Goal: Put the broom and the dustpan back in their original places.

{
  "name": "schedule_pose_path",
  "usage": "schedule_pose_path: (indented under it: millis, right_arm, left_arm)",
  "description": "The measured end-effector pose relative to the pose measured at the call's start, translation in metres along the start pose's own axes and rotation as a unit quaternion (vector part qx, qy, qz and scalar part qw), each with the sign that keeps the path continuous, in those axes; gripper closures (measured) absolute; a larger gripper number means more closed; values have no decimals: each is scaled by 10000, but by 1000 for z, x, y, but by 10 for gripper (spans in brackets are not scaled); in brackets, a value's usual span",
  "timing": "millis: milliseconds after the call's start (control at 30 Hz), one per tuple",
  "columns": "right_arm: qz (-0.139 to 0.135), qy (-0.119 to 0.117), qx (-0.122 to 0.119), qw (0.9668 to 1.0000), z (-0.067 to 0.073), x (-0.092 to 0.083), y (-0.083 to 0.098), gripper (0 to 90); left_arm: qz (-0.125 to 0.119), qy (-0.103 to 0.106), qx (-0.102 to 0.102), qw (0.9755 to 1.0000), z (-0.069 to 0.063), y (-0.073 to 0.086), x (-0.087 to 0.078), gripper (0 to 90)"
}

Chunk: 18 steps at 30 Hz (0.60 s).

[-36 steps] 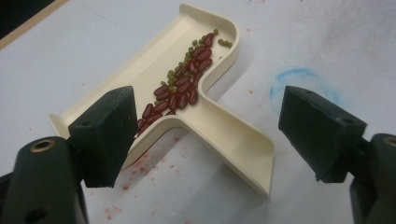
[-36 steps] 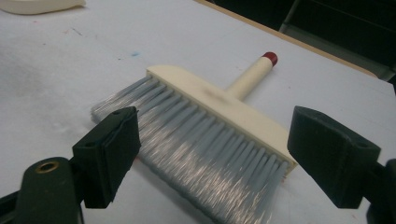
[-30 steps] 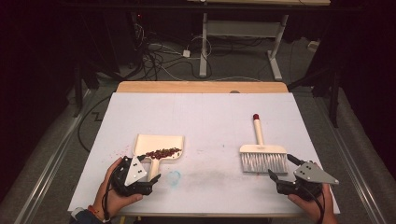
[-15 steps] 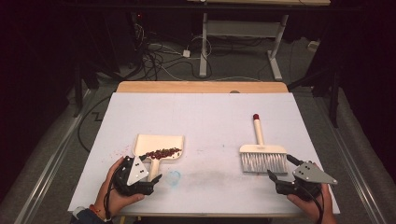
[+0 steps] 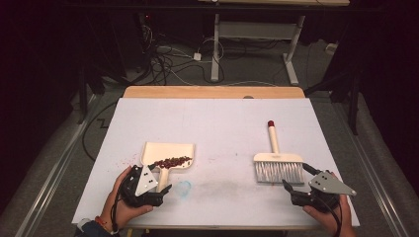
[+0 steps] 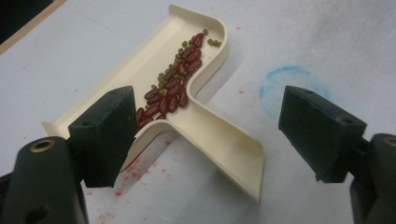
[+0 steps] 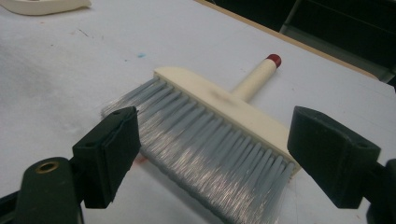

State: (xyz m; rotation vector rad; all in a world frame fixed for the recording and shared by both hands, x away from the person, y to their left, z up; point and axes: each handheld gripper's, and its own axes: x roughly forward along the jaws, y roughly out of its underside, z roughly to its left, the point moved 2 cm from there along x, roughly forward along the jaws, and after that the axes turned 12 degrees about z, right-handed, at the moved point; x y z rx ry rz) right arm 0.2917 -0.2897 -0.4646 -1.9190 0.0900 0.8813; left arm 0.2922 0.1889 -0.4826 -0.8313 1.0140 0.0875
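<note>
Nothing moved: both jaws apart, left gripper (image 5: 159,190) by dustpan (image 5: 168,155), right gripper (image 5: 296,183) by brush (image 5: 277,165).

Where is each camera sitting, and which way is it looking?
High view: sits above the person's side, looking forward and down on the white table; hands, left gripper and right gripper enter from below.
Left gripper view: rides the left gripper, looking along its open jaws at the dustpan holding beans.
Right gripper view: rides the right gripper, looking along its open jaws at the brush.
Shared: the high view also shows the dustpan and brush.
</note>
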Motion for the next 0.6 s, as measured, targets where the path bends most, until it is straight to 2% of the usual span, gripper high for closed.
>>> schedule_pose_path:
  millis: [600]
  right_arm:
    - [-28, -14, -11, 10000, 4, -1, -5, 175]
  left_arm:
    - [-28, 31, -98, 9999, 2, -2, 2, 194]
